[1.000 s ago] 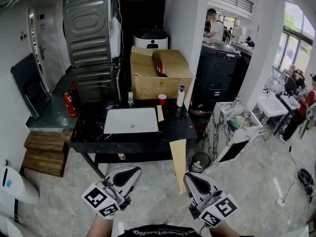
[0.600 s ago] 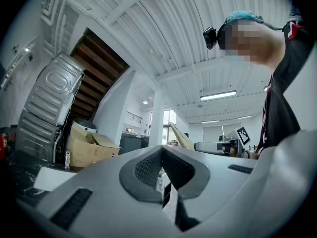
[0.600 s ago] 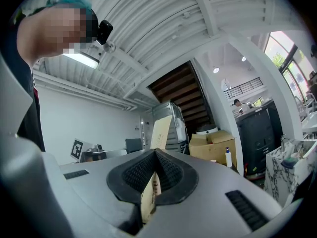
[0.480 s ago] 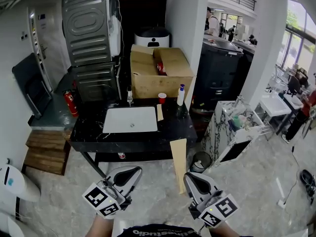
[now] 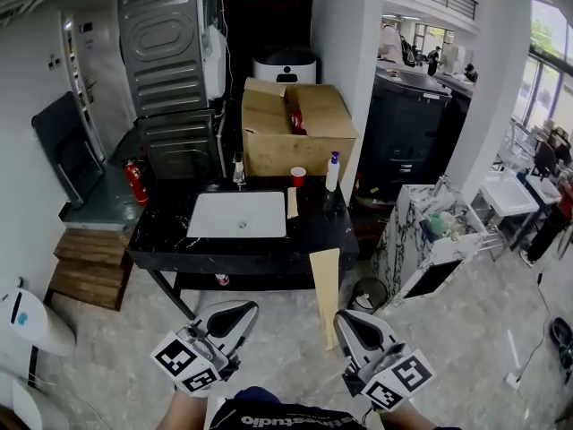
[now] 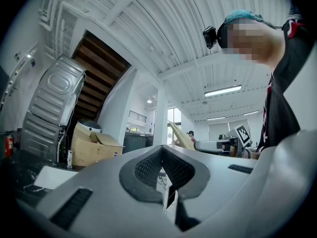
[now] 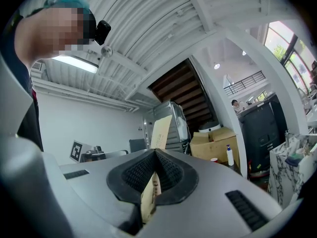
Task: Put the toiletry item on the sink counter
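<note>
A long flat tan box (image 5: 324, 294) stands up from my right gripper (image 5: 346, 322), which is shut on its lower end. The right gripper view shows the box (image 7: 159, 129) pinched between the ribbed pads of that gripper (image 7: 155, 152). My left gripper (image 5: 239, 311) hangs beside it at the bottom left, shut with nothing in it (image 6: 162, 150). Both are over the floor, well short of the black sink counter (image 5: 161, 240) with its white basin (image 5: 237, 215). A second tan strip (image 5: 291, 202) lies on the counter right of the basin.
On the counter's back edge stand a faucet (image 5: 238, 170), a red cup (image 5: 298, 176) and a white pump bottle (image 5: 332, 172). A cardboard carton (image 5: 295, 128) sits behind. A marble-patterned cabinet (image 5: 421, 240) is to the right, wooden steps (image 5: 85, 271) and a fire extinguisher (image 5: 134, 182) to the left.
The head view has drifted slightly, so the counter sits a touch further right. Both grippers keep the same pose, and the right one keeps its hold on the tan box.
</note>
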Tool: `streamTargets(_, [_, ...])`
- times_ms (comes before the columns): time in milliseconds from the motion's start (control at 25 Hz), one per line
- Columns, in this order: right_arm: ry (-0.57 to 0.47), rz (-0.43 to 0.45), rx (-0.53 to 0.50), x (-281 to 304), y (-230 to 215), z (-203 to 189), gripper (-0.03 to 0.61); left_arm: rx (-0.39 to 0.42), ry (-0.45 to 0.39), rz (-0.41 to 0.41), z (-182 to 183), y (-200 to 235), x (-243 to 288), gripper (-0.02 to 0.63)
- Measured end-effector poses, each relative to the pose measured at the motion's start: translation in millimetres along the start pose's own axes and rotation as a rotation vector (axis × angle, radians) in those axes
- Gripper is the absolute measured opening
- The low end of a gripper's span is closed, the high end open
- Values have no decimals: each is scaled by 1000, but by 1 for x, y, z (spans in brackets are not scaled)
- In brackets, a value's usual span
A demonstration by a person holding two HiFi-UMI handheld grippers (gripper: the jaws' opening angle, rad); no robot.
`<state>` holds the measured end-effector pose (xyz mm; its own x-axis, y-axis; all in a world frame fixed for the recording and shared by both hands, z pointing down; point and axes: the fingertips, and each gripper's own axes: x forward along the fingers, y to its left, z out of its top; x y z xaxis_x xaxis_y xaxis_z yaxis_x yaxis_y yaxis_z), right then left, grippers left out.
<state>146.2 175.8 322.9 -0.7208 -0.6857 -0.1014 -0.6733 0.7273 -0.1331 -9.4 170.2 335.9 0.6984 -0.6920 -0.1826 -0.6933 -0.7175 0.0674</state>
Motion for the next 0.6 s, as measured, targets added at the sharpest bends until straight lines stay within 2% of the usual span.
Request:
streamTargets(280, [8, -6, 21, 25, -35, -10, 37, -5, 9, 15, -11, 30, 24, 14])
streamTargets(600, [36, -37, 18, 99, -87, -20, 37, -21, 9, -11, -30, 114, 77, 14])
